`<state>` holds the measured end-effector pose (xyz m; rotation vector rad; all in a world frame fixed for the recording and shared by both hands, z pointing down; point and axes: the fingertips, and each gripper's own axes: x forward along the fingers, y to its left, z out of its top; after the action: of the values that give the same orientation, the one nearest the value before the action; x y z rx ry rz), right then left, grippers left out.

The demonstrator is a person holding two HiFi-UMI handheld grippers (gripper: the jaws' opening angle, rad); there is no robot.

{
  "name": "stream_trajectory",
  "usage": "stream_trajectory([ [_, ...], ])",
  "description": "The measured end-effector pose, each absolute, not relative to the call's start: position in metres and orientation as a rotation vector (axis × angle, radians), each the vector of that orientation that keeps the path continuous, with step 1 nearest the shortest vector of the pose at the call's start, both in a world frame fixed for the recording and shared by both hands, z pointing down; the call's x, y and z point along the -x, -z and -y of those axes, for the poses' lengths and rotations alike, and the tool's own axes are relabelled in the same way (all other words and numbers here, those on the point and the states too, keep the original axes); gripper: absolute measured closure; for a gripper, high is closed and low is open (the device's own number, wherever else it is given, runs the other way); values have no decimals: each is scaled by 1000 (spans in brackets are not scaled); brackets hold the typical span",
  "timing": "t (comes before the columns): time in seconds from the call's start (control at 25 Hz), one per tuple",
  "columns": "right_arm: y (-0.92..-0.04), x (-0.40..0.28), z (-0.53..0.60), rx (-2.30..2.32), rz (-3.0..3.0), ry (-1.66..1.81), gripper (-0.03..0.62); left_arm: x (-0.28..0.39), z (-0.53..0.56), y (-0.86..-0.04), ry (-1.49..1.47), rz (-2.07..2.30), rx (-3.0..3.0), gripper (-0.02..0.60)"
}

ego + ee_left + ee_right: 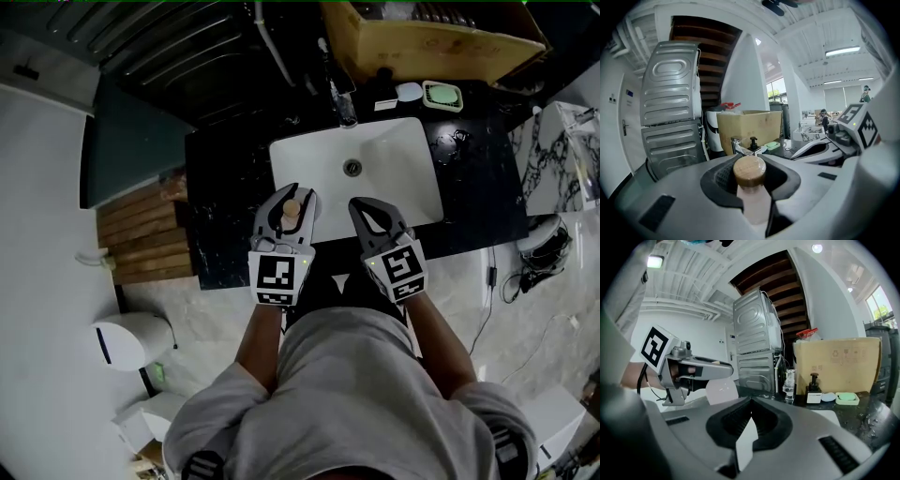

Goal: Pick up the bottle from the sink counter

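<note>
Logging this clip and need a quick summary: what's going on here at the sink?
A person stands at a black counter with a white sink, a gripper in each hand. The left gripper has its fingers closed on a small bottle with a wooden cap, held over the sink's near edge. The right gripper is beside it, shut and empty.

White sink basin (356, 173) sunk in black counter (225, 178). Behind basin: chrome faucet (342, 103), green soap dish (442, 95), big cardboard box (431, 37). Left of basin: wooden slat mat (145, 234) on pale marble floor (216, 309); white bin (131, 339) front-left. Right of basin: veined marble slab (553, 159), cables (539, 253) on floor. Behind-left of basin: grey ribbed metal cabinet (670, 122) under dark wooden stair underside (710, 61). Far behind basin: window (776, 89), ceiling strip lights (842, 50).
</note>
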<state>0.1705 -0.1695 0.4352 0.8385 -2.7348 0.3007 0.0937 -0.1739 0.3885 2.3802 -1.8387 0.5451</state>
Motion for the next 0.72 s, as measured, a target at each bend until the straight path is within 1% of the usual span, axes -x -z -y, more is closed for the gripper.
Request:
stream_trajectory([
  [0.28, -432, -197, 165, -971, 2694, -288, 585, -107, 160, -375, -531, 1863, -2388, 471],
  [0.72, -398, -200, 152, -1120, 2696, -208, 585, -115, 133, -358, -501, 1837, -2436, 471],
])
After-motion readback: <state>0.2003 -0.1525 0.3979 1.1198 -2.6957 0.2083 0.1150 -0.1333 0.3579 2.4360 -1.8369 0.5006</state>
